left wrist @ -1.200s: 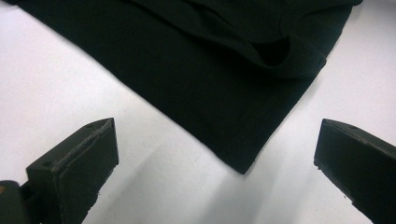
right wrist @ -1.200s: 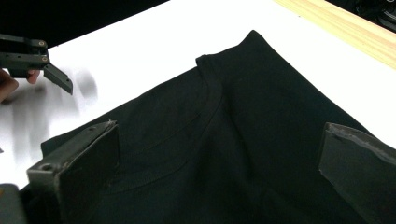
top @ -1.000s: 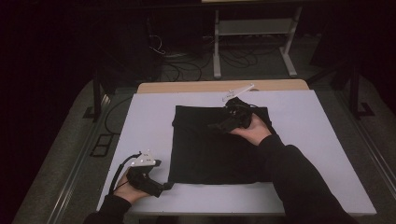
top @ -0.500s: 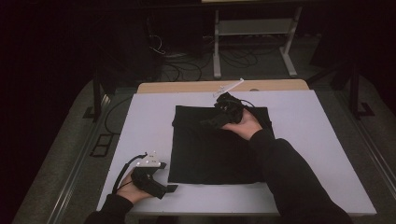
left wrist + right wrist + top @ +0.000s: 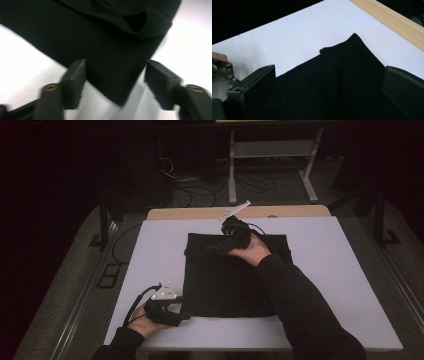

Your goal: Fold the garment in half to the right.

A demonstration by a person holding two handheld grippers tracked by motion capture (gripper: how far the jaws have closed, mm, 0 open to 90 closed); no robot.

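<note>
A black cloth (image 5: 225, 280) lies folded flat on the white table (image 5: 325, 270). My left gripper (image 5: 184, 315) rests low at the cloth's near left corner. In the left gripper view it (image 5: 115, 72) is open, and the cloth corner (image 5: 120, 82) lies between its jaws. My right gripper (image 5: 214, 248) hovers over the far part of the cloth and points left toward the far left corner. It (image 5: 329, 82) is open above the cloth (image 5: 352, 65), holding nothing. A folded edge with a band (image 5: 329, 65) runs under it.
A wooden strip (image 5: 190, 213) borders the table's far edge, also visible as a wooden strip (image 5: 392, 20) in the right gripper view. Behind the table stand a metal rack (image 5: 272, 150) and floor cables (image 5: 200, 195). Bare white table surrounds the cloth on all sides.
My right gripper has moved left across the far part of the cloth. The left gripper has slid right, up to the near left corner.
</note>
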